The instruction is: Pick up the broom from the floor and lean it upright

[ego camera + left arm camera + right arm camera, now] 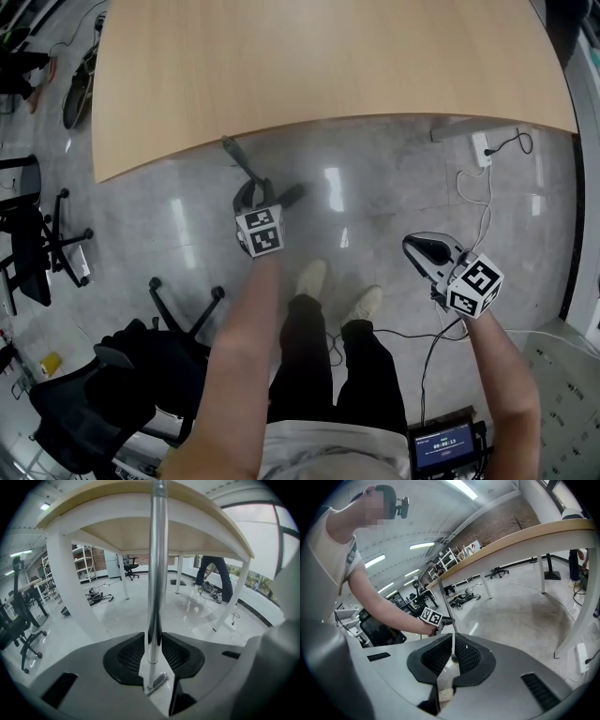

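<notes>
The broom stands upright, its silver handle (157,573) rising between the left gripper's jaws to the edge of the wooden table (328,75). Its brush head (157,683) rests on the floor below. In the head view the handle (242,159) slants up from my left gripper (255,187) to the table edge. The left gripper (154,653) stands slightly open around the handle, its pads close to it on either side. My right gripper (419,247) hangs apart to the right, its jaws (452,651) shut with nothing between them. From there the handle (445,599) and left gripper (440,619) show.
Black office chairs (37,244) and another chair (141,375) stand at the left. A power strip with cables (481,150) lies at the right, a screen device (443,445) behind my feet (309,278). White table legs (65,583) flank the broom; a person (215,573) stands far off.
</notes>
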Demonstrator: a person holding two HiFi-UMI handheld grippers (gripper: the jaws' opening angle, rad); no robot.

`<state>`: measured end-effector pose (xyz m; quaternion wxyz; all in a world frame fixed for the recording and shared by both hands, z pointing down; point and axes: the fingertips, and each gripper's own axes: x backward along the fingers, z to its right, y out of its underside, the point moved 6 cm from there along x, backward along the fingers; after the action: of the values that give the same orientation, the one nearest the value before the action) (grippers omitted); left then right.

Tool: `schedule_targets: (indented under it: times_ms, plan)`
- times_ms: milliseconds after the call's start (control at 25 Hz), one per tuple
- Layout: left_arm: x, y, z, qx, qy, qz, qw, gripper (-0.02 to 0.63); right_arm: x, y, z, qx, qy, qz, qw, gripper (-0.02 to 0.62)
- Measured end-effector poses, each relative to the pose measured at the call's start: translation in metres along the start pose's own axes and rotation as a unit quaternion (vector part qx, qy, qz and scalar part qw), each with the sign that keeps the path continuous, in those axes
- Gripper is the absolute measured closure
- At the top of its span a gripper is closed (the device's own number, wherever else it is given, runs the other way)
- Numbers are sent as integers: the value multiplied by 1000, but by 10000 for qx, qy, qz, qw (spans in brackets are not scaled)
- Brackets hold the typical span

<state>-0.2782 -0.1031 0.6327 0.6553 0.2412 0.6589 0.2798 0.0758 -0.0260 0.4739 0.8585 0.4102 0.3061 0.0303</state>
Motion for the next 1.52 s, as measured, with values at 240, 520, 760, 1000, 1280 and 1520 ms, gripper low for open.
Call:
schedule_targets:
  times_ms: [240, 520, 760, 1000, 1280, 1520]
  plan:
    - [0, -7, -2, -153, 8, 24, 9999, 469, 2, -3, 0, -25, -3, 73, 10000, 568]
    - [22, -24, -4, -327, 71, 290, 9990, 434, 3, -13, -5, 80, -58, 117, 9999, 568]
    - [85, -62, 0, -320, 161, 558, 9978, 433, 30, -49, -17, 216, 33, -14, 9998, 568]
    - [152, -78, -15, -207, 211, 685, 9972, 440, 40, -88, -34, 430, -71, 6, 9990, 568]
    - [251, -88, -38, 386, 760, 1034, 9910, 555, 55, -133, -72, 756, -438, -13, 9962, 568]
    - [327, -90, -38, 819, 1127, 1314, 9815, 574, 72, -167, -91, 753, -528, 455, 9947, 568]
